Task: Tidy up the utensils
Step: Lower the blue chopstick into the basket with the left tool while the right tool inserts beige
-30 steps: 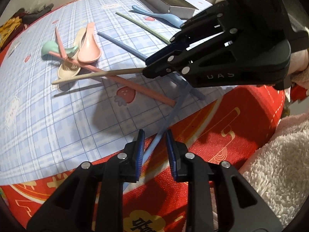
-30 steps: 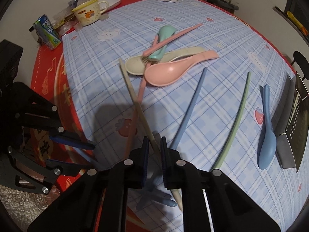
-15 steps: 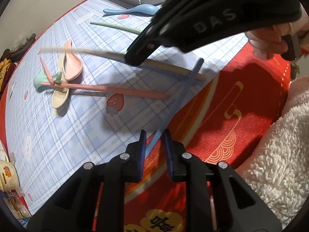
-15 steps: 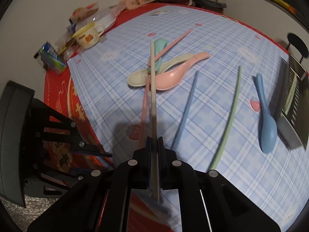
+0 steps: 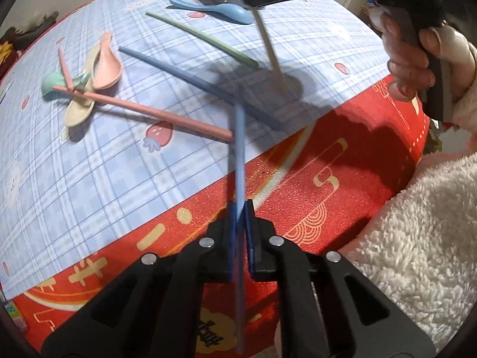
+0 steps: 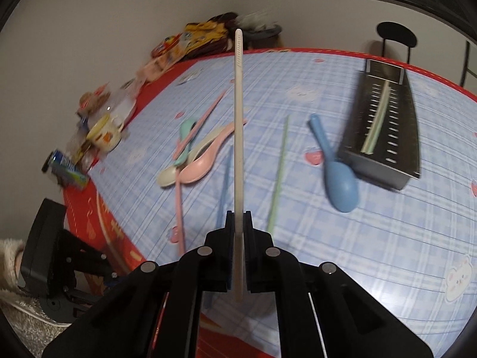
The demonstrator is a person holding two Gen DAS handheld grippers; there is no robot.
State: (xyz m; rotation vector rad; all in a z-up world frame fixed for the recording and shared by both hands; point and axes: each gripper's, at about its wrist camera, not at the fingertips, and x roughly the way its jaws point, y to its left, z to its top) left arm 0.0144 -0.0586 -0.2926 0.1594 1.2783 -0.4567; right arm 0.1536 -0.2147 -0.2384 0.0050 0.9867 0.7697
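At the bottom centre of the left wrist view, the left gripper (image 5: 240,223) is clenched on a light-blue plastic chopstick (image 5: 239,161), its jaws having just closed onto it; the stick runs straight up the frame from between the pads, over the red patterned table cover (image 5: 328,179) to the edge of the pale-blue plaid mat (image 5: 89,185). Just beyond its tip a second, darker blue chopstick (image 5: 190,77) lies slantwise on the mat, with a pink chopstick (image 5: 155,113) to its left, whose far end crosses a heap of a cream spoon (image 5: 78,112), a pink plastic spoon (image 5: 108,62) and a mint-green spoon (image 5: 52,85) at centre left. Farther up lie a green chopstick (image 5: 202,35) and a blue plastic spoon (image 5: 220,7).

At the bottom centre of the right wrist view, the right gripper (image 6: 238,226) grasps a cream-coloured chopstick (image 6: 238,137) tightly, the stick raised off the mat and pointing to the top of the frame. A perforated metal utensil tray (image 6: 408,137) sits at upper right on the mat, a pale-green chopstick (image 6: 377,122) lying inside it, the blue spoon just beside its near end. A cartoon-printed mug (image 6: 104,134) stands at the left edge of the mat.

A hand (image 5: 411,59) in a fleecy white sleeve (image 5: 423,232) holds the right tool at upper right of the left view.
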